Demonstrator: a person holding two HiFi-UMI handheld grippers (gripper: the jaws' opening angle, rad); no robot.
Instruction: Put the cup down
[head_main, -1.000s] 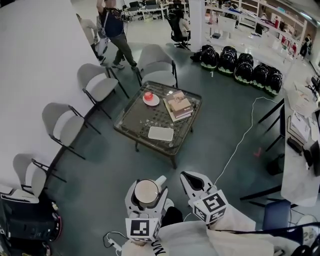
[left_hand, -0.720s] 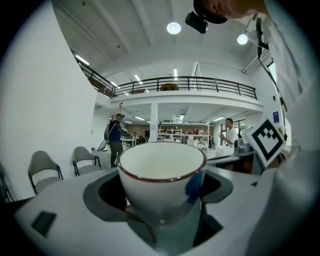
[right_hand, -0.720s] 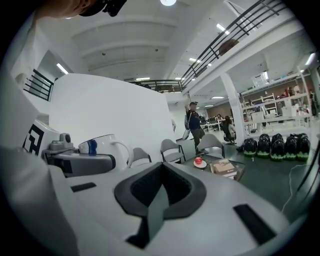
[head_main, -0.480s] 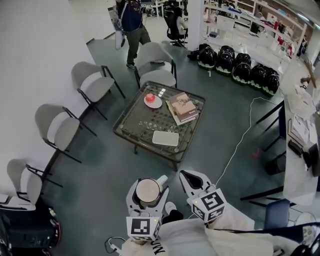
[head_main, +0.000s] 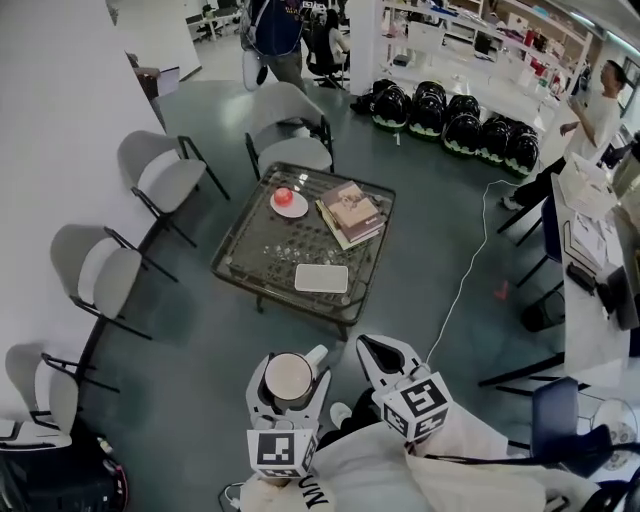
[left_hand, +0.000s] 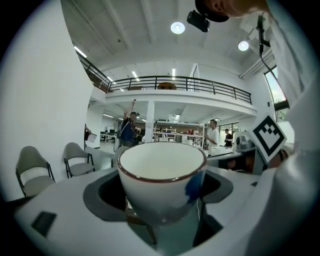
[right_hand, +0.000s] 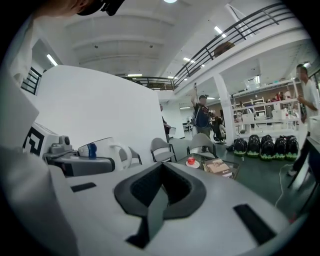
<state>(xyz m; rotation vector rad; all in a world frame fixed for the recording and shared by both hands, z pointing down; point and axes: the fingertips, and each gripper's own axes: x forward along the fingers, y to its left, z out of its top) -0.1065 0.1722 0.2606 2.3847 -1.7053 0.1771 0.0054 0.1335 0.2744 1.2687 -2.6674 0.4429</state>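
Note:
A white cup (head_main: 289, 379) with a thin brown rim and a blue mark on its side sits upright between the jaws of my left gripper (head_main: 289, 362), which is shut on it. In the left gripper view the cup (left_hand: 161, 176) fills the middle and looks empty. My right gripper (head_main: 374, 351) hangs just to the right of it, shut, with nothing between its dark pads (right_hand: 172, 186). From the right gripper view the cup (right_hand: 106, 151) shows at the left. Both grippers are held over the floor, short of the glass coffee table (head_main: 246, 252).
On the table lie a saucer with a red thing (head_main: 288, 201), a stack of books (head_main: 351, 213) and a white flat tray (head_main: 321, 278). Grey chairs (head_main: 160, 180) line the left wall and one chair (head_main: 284, 128) stands behind the table. A white cable (head_main: 465, 275) runs over the floor at the right.
The head view has swung a little, so the table sits slightly more to the left. The walking person at the back has moved right. Both grippers keep their places, the cup still held.

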